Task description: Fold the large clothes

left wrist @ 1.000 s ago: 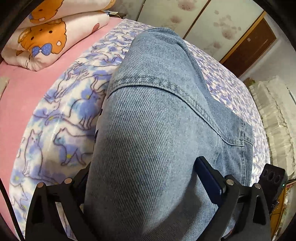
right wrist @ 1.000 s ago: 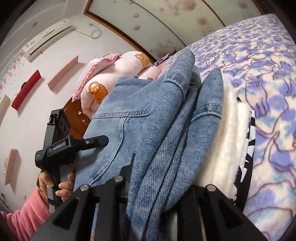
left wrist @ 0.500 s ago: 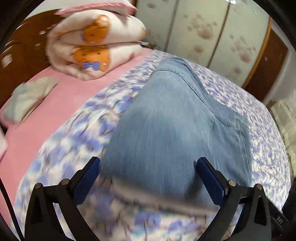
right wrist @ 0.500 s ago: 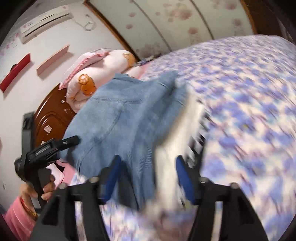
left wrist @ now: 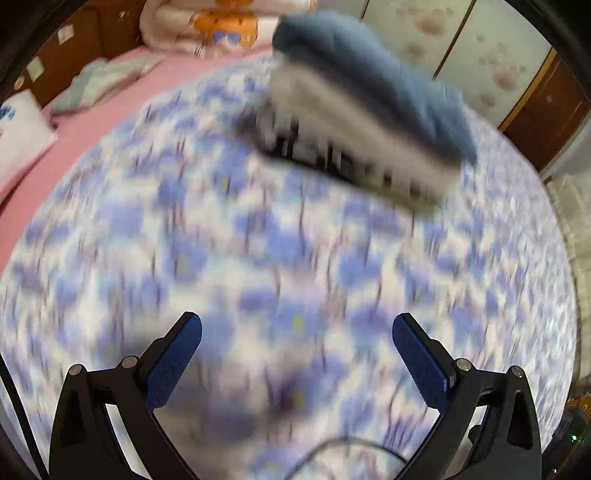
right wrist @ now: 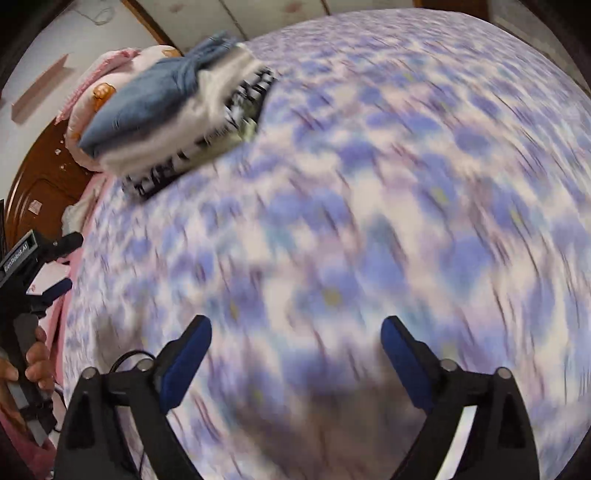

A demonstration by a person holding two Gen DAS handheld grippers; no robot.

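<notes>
Where a second ago its blue pads pinched the denim, the left claw (left wrist: 297,350) now stands wide apart and holds nothing, hanging over the blurred purple cat-print blanket (left wrist: 258,258). From the left wrist view the folded denim jacket (left wrist: 373,77) lies well ahead on the bed, resting on top of a white folded garment (left wrist: 354,129) and a black-and-white patterned one (left wrist: 332,162), so it has been released onto the stack. Beyond it sit the rolled bear-print quilt (left wrist: 221,29) and the pink sheet (left wrist: 92,122).

Seen from the right wrist, the right claw (right wrist: 295,354) is likewise spread and empty, no longer clamped on the thick denim edge it gripped earlier. The same stack shows at upper left: the jacket (right wrist: 155,92) on top, white layer (right wrist: 177,136) beneath, patterned piece (right wrist: 207,147) at the bottom. At the left edge the person's left hand (right wrist: 33,365) grips the other tool's handle. Heavy motion blur suggests both claws are pulling back fast. Judging from this, the jacket's fold is done and stacked; the next garment, if any, is not in view.
</notes>
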